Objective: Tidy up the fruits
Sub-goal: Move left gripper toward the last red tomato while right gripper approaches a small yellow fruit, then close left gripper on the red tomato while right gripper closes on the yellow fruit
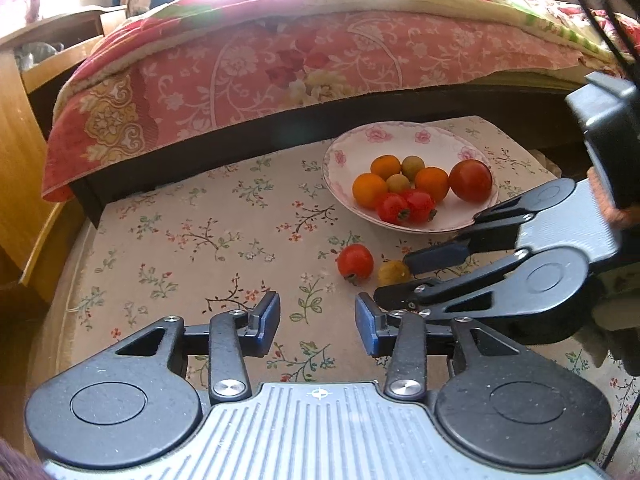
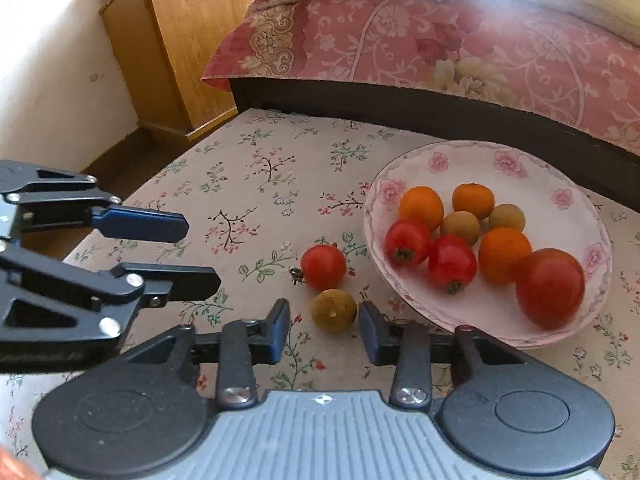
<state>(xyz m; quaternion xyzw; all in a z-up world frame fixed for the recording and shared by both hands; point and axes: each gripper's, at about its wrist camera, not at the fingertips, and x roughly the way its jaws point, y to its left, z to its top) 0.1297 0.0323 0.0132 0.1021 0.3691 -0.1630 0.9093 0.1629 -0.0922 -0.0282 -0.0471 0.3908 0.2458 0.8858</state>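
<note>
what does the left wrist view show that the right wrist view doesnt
Only the left wrist view shows the right gripper from the side, its open fingers reaching at the yellow-green fruit, plus a black cable at the top right. Only the right wrist view shows the whole wooden cabinet, the white wall, and the left gripper from the side. Both share the flowered plate of fruit, the loose red tomato on the floral cloth, and the bed's pink cover.
</note>
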